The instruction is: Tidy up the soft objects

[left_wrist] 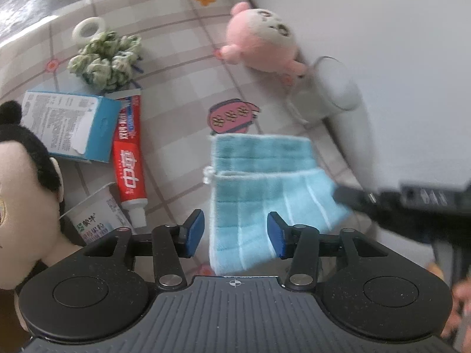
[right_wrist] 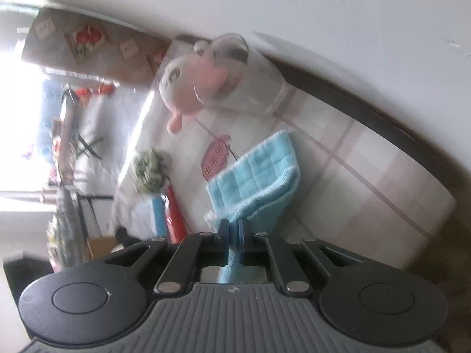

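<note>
A light blue checked towel lies folded on the checked tablecloth. My left gripper hovers over its near part, open, with neither blue pad pressing the cloth. My right gripper is shut on the towel at one edge; in the left wrist view it shows as a blurred black shape at the towel's right side. A pink plush lies by the wall. A green scrunchie sits at the far left. A black-haired plush doll fills the left edge.
A clear glass lies on its side next to the pink plush, against the white wall. A red toothpaste tube, a blue box, a yogurt cup and a tape roll are on the left.
</note>
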Demonstrator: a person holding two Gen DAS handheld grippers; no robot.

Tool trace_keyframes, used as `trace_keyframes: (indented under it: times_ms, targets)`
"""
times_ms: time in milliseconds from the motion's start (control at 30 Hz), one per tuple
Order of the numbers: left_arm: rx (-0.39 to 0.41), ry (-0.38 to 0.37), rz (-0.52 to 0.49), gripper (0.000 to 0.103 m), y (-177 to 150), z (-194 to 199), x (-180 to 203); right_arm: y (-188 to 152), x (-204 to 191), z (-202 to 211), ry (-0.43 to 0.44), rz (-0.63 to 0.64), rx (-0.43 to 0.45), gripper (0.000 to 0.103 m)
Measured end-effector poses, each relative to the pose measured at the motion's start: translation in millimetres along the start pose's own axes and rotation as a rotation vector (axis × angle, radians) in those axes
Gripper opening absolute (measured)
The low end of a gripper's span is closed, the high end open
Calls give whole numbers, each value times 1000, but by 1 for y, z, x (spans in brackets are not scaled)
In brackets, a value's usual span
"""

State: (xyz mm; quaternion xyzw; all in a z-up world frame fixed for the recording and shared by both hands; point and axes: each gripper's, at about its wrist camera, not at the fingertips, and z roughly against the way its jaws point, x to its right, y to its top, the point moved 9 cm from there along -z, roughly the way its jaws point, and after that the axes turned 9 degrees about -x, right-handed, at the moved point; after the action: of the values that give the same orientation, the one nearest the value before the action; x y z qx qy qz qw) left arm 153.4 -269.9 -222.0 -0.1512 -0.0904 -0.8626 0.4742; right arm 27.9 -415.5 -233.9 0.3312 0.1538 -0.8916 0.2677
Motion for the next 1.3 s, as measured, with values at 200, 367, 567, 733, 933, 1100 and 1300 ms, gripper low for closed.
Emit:
trace_keyframes:
  times_ms: [200, 367, 567, 733, 933, 1100, 1300]
  targets:
    - [-31, -32, -80, 55, -4, -4, 19, 18, 2, -7, 63, -91, 50, 6]
    - [-58, -16, -155, 59, -2, -14, 29, 33, 7, -10, 92, -154, 107, 6]
    - [-107, -16, -210, 59, 2, -29, 34, 33, -2, -12, 40, -74, 96, 7]
    - [-153, 34, -105, 57, 6, -42, 17, -5, -26, -2, -202, 339, 73, 22]
    - [-123, 53, 42, 56, 18, -41, -6, -76, -56, -40, -457, 1035, -42, 66]
    - [-103, 78, 52, 55, 25, -47, -8, -110, -47, -81, -605, 1371, -108, 64]
    - [-114, 86, 96, 55, 25, -56, -12, -113, -33, -108, -677, 1473, -173, 20]
